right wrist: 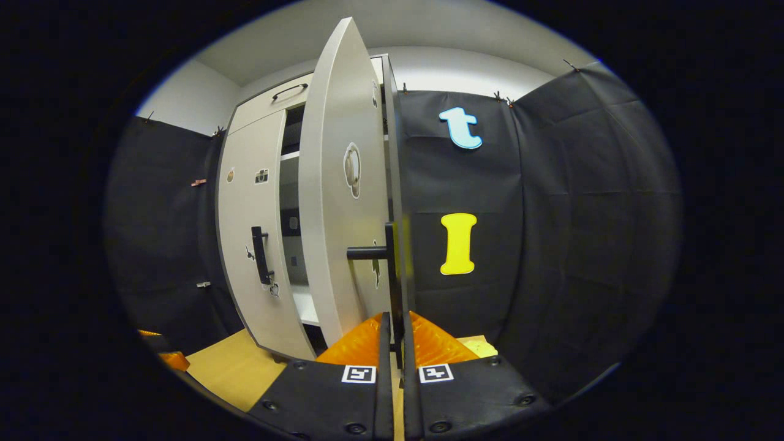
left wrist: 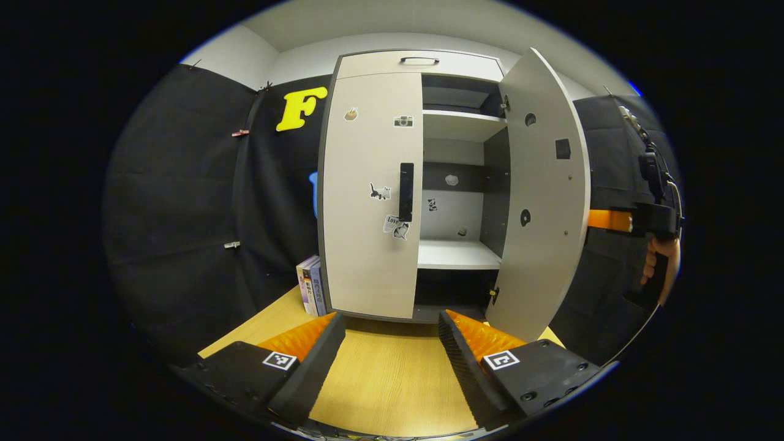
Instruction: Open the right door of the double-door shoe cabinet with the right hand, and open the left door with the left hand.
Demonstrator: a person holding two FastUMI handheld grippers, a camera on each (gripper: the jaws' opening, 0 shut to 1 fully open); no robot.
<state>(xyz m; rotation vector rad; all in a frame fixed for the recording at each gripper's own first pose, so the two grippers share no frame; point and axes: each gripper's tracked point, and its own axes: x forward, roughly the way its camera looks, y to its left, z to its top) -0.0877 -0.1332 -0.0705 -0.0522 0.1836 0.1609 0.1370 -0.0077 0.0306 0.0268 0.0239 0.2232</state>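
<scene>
Right gripper is pinching the right door handle, swinging it wide. Left gripper is waiting wide open, empty, facing the closed left door; next, grasp its handle.

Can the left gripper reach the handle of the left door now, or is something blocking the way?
Probably yes. The left gripper is open and faces the closed left door; its handle stands straight ahead, with only bare table between. The opened right door swings clear.
</scene>
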